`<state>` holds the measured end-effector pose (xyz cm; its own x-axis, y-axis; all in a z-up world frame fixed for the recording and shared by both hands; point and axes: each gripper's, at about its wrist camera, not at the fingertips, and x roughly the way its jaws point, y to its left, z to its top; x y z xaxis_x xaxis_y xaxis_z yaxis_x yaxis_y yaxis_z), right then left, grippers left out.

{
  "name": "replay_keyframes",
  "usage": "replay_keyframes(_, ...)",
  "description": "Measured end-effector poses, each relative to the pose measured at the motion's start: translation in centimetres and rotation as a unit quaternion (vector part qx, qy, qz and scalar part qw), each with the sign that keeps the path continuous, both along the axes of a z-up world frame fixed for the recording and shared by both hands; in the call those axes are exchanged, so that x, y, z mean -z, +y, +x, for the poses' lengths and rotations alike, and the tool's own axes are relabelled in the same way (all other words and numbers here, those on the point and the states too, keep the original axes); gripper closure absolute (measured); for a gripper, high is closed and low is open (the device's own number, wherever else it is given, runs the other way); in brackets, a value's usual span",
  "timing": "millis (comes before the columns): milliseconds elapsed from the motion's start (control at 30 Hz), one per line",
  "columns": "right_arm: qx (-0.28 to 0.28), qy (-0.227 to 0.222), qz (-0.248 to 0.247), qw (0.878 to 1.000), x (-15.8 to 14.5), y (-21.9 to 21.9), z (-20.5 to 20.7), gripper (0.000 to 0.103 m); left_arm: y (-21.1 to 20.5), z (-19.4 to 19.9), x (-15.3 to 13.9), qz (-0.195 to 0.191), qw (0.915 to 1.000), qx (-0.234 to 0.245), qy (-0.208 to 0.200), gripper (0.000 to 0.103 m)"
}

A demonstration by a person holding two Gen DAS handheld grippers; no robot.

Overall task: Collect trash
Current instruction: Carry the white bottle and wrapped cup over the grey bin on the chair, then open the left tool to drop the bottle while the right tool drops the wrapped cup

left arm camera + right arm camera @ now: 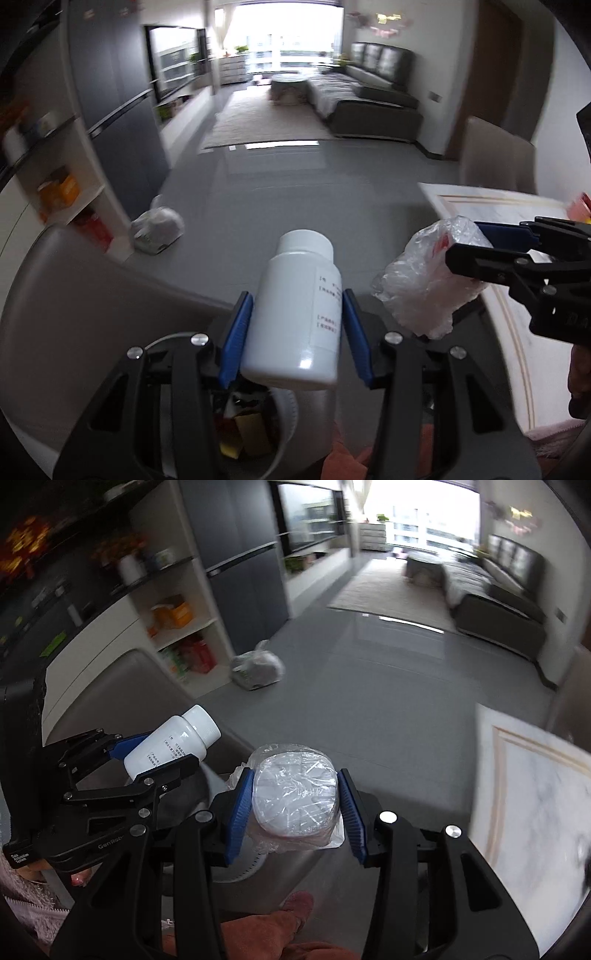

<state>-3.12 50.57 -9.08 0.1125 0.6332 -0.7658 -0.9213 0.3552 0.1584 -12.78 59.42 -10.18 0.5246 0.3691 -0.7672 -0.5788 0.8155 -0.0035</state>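
Note:
My left gripper [297, 326] is shut on a white plastic bottle [295, 314] with a white cap and a printed label, held in the air. The bottle also shows in the right wrist view [170, 744], at the left, in the left gripper [147, 755]. My right gripper [295, 806] is shut on a crumpled clear plastic wrapper [295, 794] around something white. In the left wrist view the wrapper [424, 280] hangs from the right gripper [469, 245] at the right. A white trash bin [284, 413] with scraps inside sits below the left gripper.
A marble-topped table [517, 332] stands at the right. A grey chair back [74, 295] curves at the left. A tied plastic bag [159, 230] lies on the grey floor by open shelves [62, 192]. A rug, sofa and window lie farther off.

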Motion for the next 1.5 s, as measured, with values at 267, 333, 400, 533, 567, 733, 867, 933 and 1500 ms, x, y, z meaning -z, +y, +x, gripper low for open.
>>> replay_keyframes(267, -0.174, 0.002, -0.018, 0.985, 0.6, 7.9, -5.7, 0.059, 2.5, -8.2, 0.6, -0.019, 0.9854, -0.169, 0.012, 0.054)
replay_keyframes(333, -0.21, 0.001, -0.018, 0.978, 0.4, 9.2, -7.4, 0.059, 2.5, -10.3, 0.7, -0.027, 0.9777, -0.208, 0.011, 0.054)
replay_keyframes(400, -0.242, -0.006, -0.017, 0.97, 0.4, 10.4, -9.2, 0.059, 2.2, -12.0, 0.7, -0.027, 0.9712, -0.236, 0.014, 0.054)
replay_keyframes(533, -0.282, -0.014, -0.019, 0.959, 0.4, 12.3, -12.0, 0.059, 2.3, -14.3, 0.8, -0.035, 0.9598, -0.278, 0.014, 0.054)
replay_keyframes(567, -0.288, -0.014, -0.019, 0.957, 0.3, 12.3, -12.5, 0.059, 2.5, -14.6, 0.8, -0.037, 0.958, -0.284, 0.013, 0.054)
replay_keyframes(733, -0.302, -0.014, -0.031, 0.953, 0.7, 12.1, -14.0, 0.058, 2.8, -16.0, 1.0, -0.041, 0.954, -0.297, 0.008, 0.054)
replay_keyframes(867, -0.296, -0.016, -0.035, 0.954, 0.9, 11.6, -14.3, 0.047, 3.1, -16.7, 1.2, -0.043, 0.9547, -0.294, 0.007, 0.054)
replay_keyframes(933, -0.29, -0.017, -0.031, 0.956, 0.8, 11.3, -14.4, 0.046, 3.2, -16.8, 1.4, -0.045, 0.9555, -0.292, 0.007, 0.054)
replay_keyframes(1500, -0.244, -0.035, -0.018, 0.969, 0.0, 10.3, -13.2, 0.046, 3.1, -14.9, 1.6, -0.036, 0.9671, -0.251, 0.018, 0.034)
